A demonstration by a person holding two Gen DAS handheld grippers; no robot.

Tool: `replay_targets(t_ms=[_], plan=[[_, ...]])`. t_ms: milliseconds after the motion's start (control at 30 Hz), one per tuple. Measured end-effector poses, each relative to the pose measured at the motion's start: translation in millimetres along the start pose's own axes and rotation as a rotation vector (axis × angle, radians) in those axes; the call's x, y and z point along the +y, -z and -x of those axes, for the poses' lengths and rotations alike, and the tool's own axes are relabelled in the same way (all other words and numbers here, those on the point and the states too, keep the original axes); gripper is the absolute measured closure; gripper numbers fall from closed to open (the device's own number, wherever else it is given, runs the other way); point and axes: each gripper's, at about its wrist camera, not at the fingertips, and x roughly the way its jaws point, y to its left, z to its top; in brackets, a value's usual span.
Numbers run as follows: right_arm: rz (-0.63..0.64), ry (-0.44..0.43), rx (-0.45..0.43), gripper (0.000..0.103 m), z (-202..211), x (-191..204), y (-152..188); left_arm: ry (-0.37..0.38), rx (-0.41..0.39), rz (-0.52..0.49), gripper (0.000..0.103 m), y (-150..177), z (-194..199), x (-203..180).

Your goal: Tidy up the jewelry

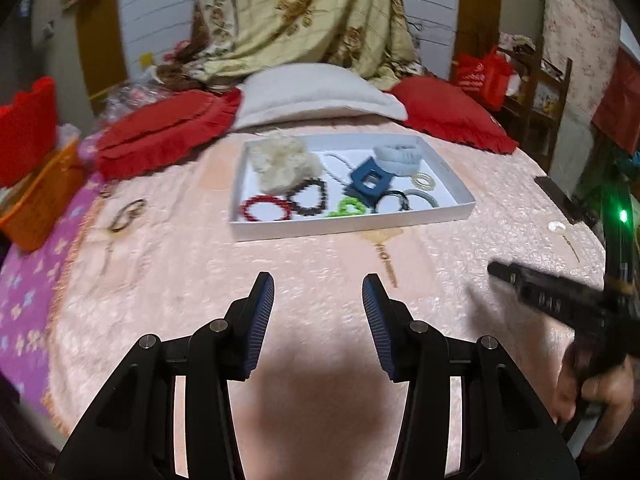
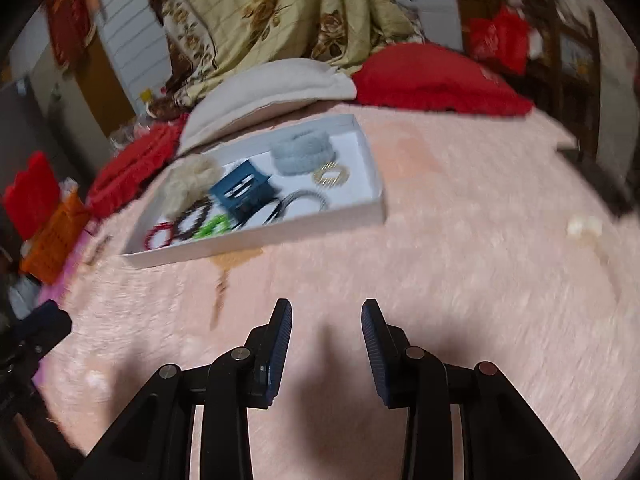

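Most pieces already lie in the white tray (image 1: 352,226); a pale earring (image 1: 557,226) at three o'clock remains on the bed (image 1: 304,256). Both left gripper (image 1: 318,292) and right gripper (image 2: 326,320) fingers gape empty.

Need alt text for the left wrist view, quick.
Open, empty left gripper hovers over a pink bedspread, facing a white tray of bracelets, scrunchies and a blue hair claw. The right gripper enters from the right.
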Motion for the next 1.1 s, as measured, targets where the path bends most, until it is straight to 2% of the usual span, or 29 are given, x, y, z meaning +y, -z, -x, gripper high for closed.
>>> replay_targets(t_ms=[67, 267, 367, 600, 800, 1100], plan=[[-0.008, -0.008, 0.020, 0.069, 2.7, 6.6, 11.1, -0.023, -0.017, 0.029, 0.057, 4.7, 15.8, 6.5], [0.045, 0.056, -0.029, 0.069, 25.5, 26.9, 33.1, -0.079, -0.034, 0.131, 0.057, 24.1, 51.4, 26.5], [0.086, 0.077, -0.057, 0.069, 39.2, 37.0, 39.3, -0.121, -0.027, 0.153, 0.057, 34.4, 61.1, 30.5], [0.128, 0.115, -0.086, 0.068, 58.8, 44.5, 46.5, -0.151, -0.015, 0.174, 0.057, 43.5, 74.3, 30.6], [0.128, 0.118, -0.090, 0.068, 61.3, 45.3, 47.9, -0.181, -0.001, 0.161, 0.056, 43.4, 71.7, 29.3], [0.123, 0.134, -0.057, 0.068, 45.0, 39.6, 49.1, -0.192, 0.080, 0.149, 0.056, 48.9, 45.1, 31.4]])
